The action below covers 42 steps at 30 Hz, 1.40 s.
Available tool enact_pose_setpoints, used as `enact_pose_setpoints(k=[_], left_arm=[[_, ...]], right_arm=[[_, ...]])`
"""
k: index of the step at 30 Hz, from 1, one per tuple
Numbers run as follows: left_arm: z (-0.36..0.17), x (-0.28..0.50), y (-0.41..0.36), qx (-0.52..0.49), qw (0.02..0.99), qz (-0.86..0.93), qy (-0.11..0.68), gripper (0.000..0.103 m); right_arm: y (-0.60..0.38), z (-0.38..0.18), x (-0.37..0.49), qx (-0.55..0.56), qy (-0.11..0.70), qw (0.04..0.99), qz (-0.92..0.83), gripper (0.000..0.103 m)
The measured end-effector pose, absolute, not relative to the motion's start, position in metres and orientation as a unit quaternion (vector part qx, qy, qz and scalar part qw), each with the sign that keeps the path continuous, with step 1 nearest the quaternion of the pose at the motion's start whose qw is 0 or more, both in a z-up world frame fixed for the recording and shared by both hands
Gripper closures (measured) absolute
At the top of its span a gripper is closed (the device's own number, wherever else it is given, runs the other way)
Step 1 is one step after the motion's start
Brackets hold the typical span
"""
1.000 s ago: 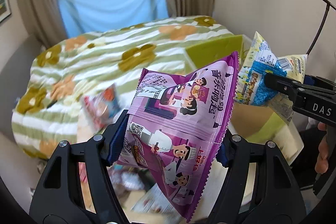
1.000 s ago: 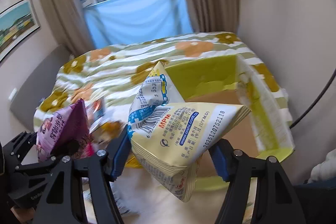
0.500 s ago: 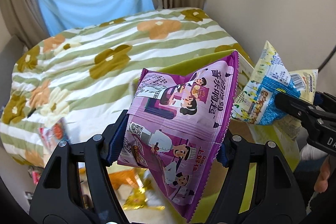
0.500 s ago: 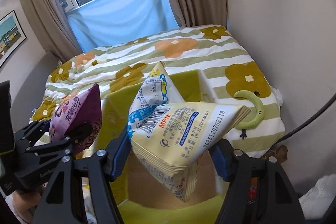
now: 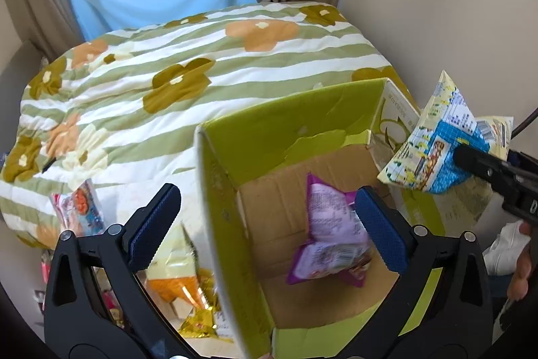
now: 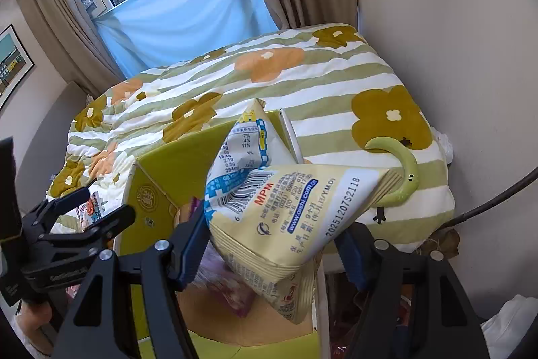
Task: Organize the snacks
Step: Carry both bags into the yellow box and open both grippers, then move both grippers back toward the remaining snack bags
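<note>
A purple snack bag (image 5: 331, 232) lies on the floor of an open green cardboard box (image 5: 279, 127). My left gripper (image 5: 265, 221) is open and empty above the box's left wall. My right gripper (image 6: 272, 244) is shut on a cream and blue snack bag (image 6: 279, 201) and holds it over the box; in the left wrist view that bag (image 5: 444, 140) hangs at the box's right edge. The purple bag (image 6: 228, 288) shows blurred below it in the right wrist view.
The box (image 6: 161, 187) stands against a bed with a striped flower quilt (image 5: 188, 63). Several loose snack packs lie left of the box, among them a red and white one (image 5: 79, 207) and a yellow and orange one (image 5: 175, 275). A green banana-shaped toy (image 6: 403, 170) lies on the bed corner.
My left gripper has opened and the purple bag has dropped into the box. Both grippers have moved to the right, over the box. The right gripper still holds its bag.
</note>
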<state>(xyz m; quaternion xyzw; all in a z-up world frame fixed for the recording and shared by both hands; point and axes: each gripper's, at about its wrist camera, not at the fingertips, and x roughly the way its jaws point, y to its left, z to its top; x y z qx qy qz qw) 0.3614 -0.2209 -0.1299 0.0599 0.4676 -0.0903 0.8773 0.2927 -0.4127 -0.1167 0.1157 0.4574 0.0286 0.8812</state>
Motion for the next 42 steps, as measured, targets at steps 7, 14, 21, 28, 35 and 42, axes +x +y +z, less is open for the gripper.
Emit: enact_pose_setpoints(k=[7, 14, 21, 28, 35, 42], left_arm=[[-0.127, 0.338, -0.194, 0.049, 0.877, -0.082, 0.471, 0.001], [-0.127, 0.33, -0.175, 0.046, 0.879, -0.067, 0.469, 0.001], [-0.127, 0.331, -0.167, 0.037, 0.878, -0.055, 0.474, 0.001], [-0.129, 0.325, -0.171, 0.036, 0.879, -0.055, 0.473, 0.001], [-0.116, 0.318, -0.179, 0.035, 0.886, -0.053, 0.459, 0.001], [-0.096, 0.303, -0.178, 0.029, 0.891, -0.036, 0.451, 0.001]], right_arm=[[-0.4, -0.107, 0.299, 0.111, 0.453, 0.883, 0.045, 0.036], [-0.376, -0.116, 0.324, 0.113, 0.464, 0.876, 0.068, 0.036], [-0.365, -0.14, 0.343, 0.115, 0.489, 0.861, 0.082, 0.003], [-0.373, -0.14, 0.32, 0.09, 0.486, 0.866, 0.08, 0.002], [-0.382, -0.125, 0.309, 0.089, 0.469, 0.875, 0.08, 0.002], [-0.379, -0.11, 0.3, 0.062, 0.472, 0.876, 0.075, 0.002]])
